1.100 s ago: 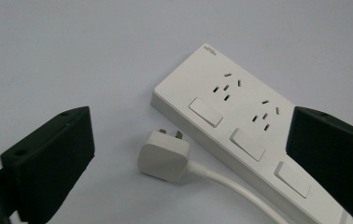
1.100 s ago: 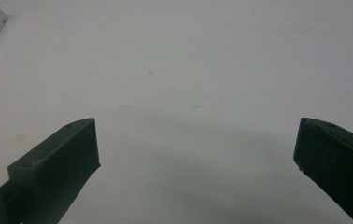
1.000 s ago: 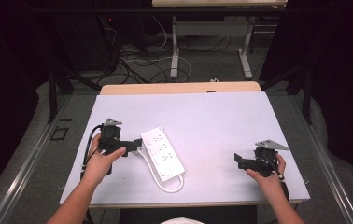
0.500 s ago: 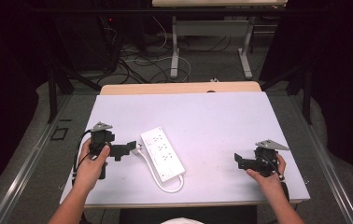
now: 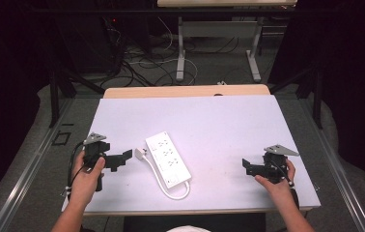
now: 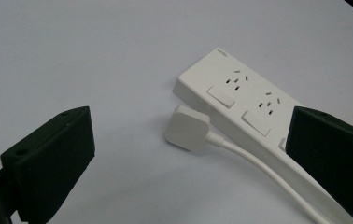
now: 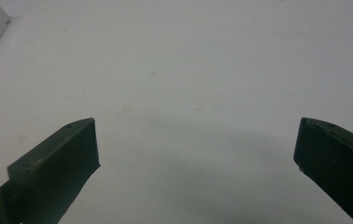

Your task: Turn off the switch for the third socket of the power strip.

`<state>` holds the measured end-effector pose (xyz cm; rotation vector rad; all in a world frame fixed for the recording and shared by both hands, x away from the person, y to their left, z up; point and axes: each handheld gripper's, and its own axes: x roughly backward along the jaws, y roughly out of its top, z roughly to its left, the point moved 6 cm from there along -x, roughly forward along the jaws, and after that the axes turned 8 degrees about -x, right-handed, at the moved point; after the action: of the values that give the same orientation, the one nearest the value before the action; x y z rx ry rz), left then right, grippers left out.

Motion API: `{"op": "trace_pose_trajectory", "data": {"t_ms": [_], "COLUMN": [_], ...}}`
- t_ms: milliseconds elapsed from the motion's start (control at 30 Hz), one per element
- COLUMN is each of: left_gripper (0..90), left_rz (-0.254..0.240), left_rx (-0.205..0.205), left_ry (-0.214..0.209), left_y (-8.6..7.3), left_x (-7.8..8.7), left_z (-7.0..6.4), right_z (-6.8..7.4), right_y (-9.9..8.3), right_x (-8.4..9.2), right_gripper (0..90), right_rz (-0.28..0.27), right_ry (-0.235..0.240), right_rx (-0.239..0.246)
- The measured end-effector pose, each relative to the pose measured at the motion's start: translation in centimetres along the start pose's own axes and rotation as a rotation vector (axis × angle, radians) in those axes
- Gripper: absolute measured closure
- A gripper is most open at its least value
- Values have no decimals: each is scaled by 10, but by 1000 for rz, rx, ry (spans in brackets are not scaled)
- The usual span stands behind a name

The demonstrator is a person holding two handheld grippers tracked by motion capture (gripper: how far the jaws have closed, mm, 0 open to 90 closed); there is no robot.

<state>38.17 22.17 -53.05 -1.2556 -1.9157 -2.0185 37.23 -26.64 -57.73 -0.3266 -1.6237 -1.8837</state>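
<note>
While the left tool point(image 5: 122, 157) sits at the bench's point(image 5: 209, 121) left edge, jaws wide apart and empty, it aims at the white plug point(image 6: 187, 127), likely lined up for a grab. Left hand point(image 5: 88, 171) grips low, forearm coming from the near edge. Plug lies loose just beside the power strip point(image 5: 167, 158), left of centre, cord point(image 5: 171, 191) looped near. Right tool point(image 5: 248, 166) rests well apart, near the right edge, jaws wide, holding nothing, pointed left.
</note>
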Motion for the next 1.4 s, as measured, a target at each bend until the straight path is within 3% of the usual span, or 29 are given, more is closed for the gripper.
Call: {"op": "trace_pose_trajectory", "data": {"t_ms": [600,733,767,1400], "left_gripper": [36,47,49,53], "left_rz": [-21,-13,-30,-38], "left_rx": [69,87,98,133], "left_ry": [37,32,38,56], "left_y": [-29,-34,-34,-48], "left_x": [-1,-2,-3,-8], "left_z": [28,32,32,44], "right_z": [-1,-1,-1,-3], "right_y": [0,0,0,0], "right_x": [0,0,0,1], "right_gripper": [0,0,0,0], "right_rz": [7,5,8,7], "right_ry": [0,-2,0,-1], "right_rx": [6,3,4,2]}}
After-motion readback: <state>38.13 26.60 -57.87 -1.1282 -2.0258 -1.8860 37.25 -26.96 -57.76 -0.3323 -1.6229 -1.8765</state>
